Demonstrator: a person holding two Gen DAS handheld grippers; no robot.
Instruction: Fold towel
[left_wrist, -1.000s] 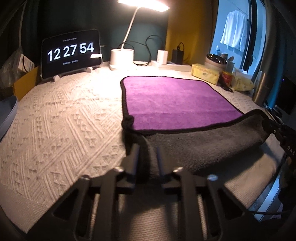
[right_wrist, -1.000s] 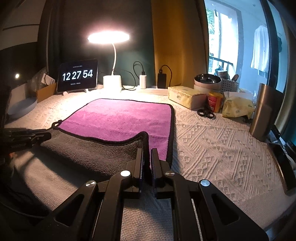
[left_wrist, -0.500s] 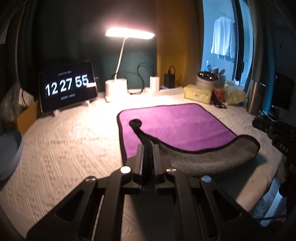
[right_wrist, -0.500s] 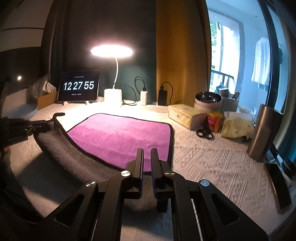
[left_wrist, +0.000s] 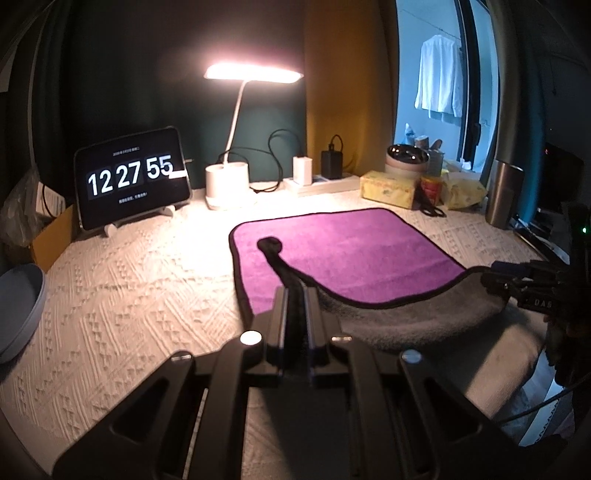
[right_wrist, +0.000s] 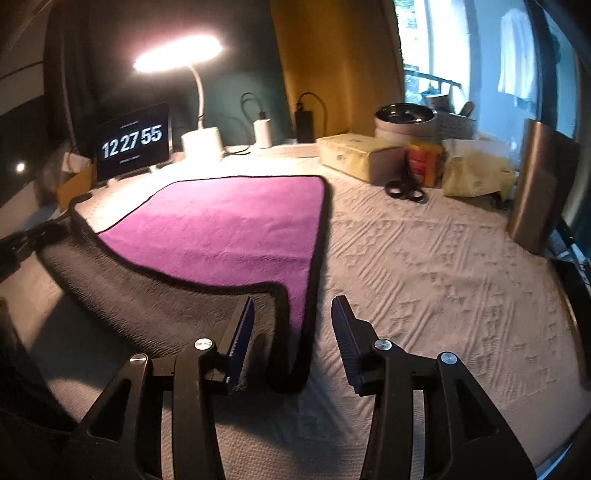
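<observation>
A purple towel (left_wrist: 351, 254) with a grey underside and black trim lies on the white textured table cover (left_wrist: 140, 280). Its near edge is turned over, grey side up. My left gripper (left_wrist: 295, 299) is shut on the towel's near left corner and holds it lifted above the purple face. My right gripper (right_wrist: 291, 314) is open and empty, its jaws wide apart over the towel's (right_wrist: 229, 229) near right corner, which lies folded on the cloth. The right gripper also shows at the right edge of the left wrist view (left_wrist: 532, 284).
At the back stand a tablet clock (left_wrist: 131, 182), a lit desk lamp (left_wrist: 226, 184), chargers and a power strip (left_wrist: 321, 181). At the back right are a tissue box (right_wrist: 354, 155), scissors (right_wrist: 404, 190), a red can (right_wrist: 424, 162) and a metal cup (right_wrist: 539, 188). A grey bowl (left_wrist: 18, 310) sits at far left.
My right gripper has opened and let go of the towel's right corner, which now lies folded on the towel. My left gripper has kept its corner lifted and carried it a little further forward.
</observation>
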